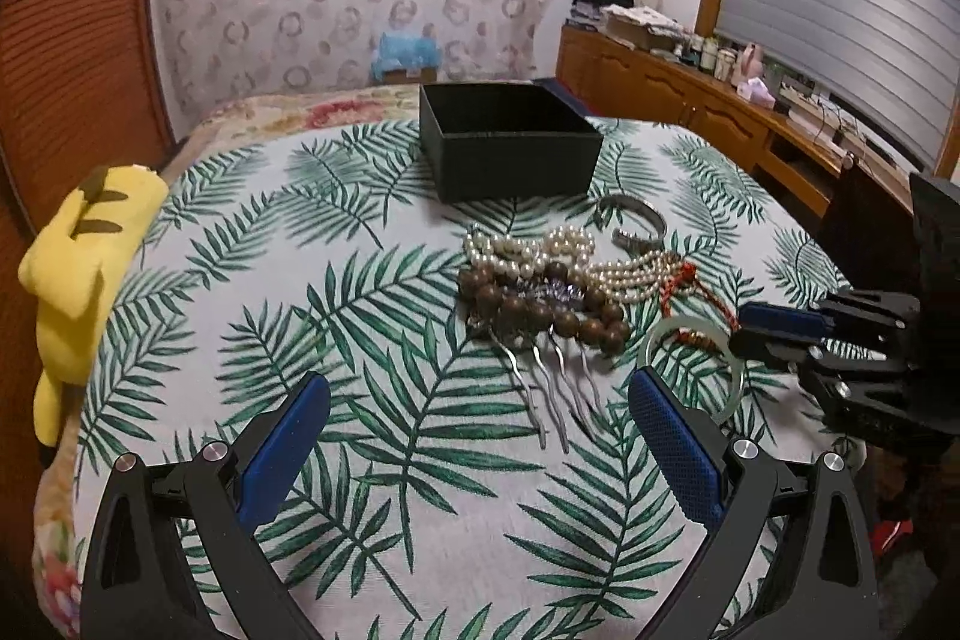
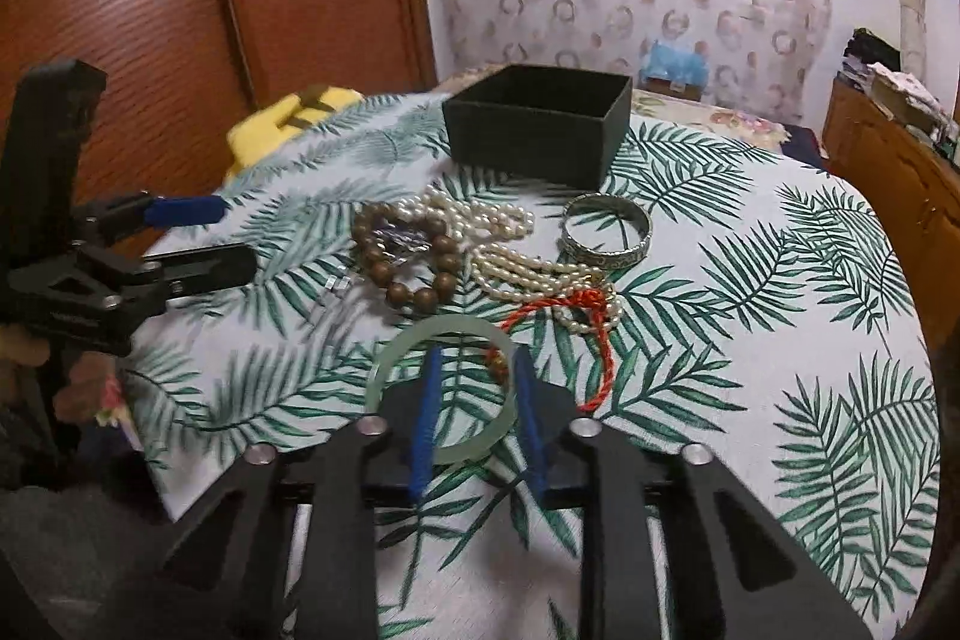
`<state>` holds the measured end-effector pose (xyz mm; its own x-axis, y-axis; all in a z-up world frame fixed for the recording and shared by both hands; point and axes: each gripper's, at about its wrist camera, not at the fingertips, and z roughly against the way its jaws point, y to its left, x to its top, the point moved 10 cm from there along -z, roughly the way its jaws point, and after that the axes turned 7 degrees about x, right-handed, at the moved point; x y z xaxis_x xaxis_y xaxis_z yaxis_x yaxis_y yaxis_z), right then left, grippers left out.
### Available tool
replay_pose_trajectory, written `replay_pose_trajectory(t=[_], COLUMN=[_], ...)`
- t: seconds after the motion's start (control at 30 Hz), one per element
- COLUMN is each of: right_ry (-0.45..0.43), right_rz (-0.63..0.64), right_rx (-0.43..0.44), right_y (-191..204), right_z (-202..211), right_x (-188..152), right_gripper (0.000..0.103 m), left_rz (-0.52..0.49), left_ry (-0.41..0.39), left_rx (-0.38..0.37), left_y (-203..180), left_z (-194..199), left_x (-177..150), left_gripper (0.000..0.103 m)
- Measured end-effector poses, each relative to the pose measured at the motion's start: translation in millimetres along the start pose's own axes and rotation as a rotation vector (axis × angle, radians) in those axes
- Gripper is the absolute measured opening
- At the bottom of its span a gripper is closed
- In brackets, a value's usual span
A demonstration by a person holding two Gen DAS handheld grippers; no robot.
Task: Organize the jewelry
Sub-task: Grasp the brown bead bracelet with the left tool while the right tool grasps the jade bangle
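While the left tongs [image 1: 480,454] stand wide open above the leaf-print cloth [image 1: 372,340], nothing sits between their blue textured pads [image 1: 288,451].

Right tongs [image 2: 477,421]: fingers narrowed but still apart, straddling the right arc of the jade bangle [image 2: 441,391]. One blue pad sits inside the ring, the other just outside it. Whether the pads touch the stone, I cannot tell.

Bangle: pale green, smooth, translucent, circular, lying flat on the cloth at 6 o'clock of the jewelry heap in the right wrist view.

Hair comb [image 1: 552,388]: silvery metal with wavy prongs. Long axis runs roughly 12 to 6 in the left wrist view, prongs pointing toward 6, head buried under the beads.

Wooden bead bracelet [image 1: 540,301]: round brown beads, dull finish, coiled over the comb head.

Pearl strands [image 1: 534,250]: small off-white beads, tangled, spreading toward 3 o'clock of the wooden beads.

Red cord [image 2: 591,340]: twisted, looped, running from the pearls down toward 5 o'clock.

Silver bangle [image 2: 606,232]: engraved metal band, lying flat at 2 o'clock of the heap, apart from the pearls.

Black box [image 1: 507,142]: square, matte, open-topped, at 12 o'clock beyond the heap.

Yellow plush toy [image 1: 84,274]: soft, at the cloth's 9 o'clock edge.
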<state>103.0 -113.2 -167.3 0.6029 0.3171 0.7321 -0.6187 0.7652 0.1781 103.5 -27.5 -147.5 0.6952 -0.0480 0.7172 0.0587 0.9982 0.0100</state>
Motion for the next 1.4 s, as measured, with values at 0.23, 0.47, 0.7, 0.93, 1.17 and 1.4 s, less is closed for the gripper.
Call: replay_pose_trajectory(t=[0.23, 0.47, 0.7, 0.93, 1.17, 1.4], right_ry=[0.057, 0.098, 0.038, -0.043, -0.063, -0.067], right_rz=[-0.017, -0.015, 0.020, 0.047, 0.047, 0.037], right_rx=[-0.014, 0.019, 0.007, -0.039, -0.049, -0.045], right_y=[-17, -15, -9, -13, -18, -18], right_z=[-18, -28, -15, 9, 17, 17], right_x=[-1, -6, 5, 23, 32, 30], right_gripper=[0.017, 0.010, 0.010, 0.010, 0.010, 0.010], left_rz=[0.003, -0.014, 0.001, 0.046, 0.114, 0.128], left_ry=[0.039, 0.050, 0.080, 0.127, 0.192, 0.214], left_rx=[-0.027, -0.072, -0.123, -0.171, -0.181, -0.210], left_y=[-3, -13, -17, -16, -5, -3], left_z=[-11, -16, -29, -50, -75, -83], left_x=[-7, 0, 14, 29, 32, 36], left_gripper=[0.096, 0.085, 0.059, 0.038, 0.035, 0.015])
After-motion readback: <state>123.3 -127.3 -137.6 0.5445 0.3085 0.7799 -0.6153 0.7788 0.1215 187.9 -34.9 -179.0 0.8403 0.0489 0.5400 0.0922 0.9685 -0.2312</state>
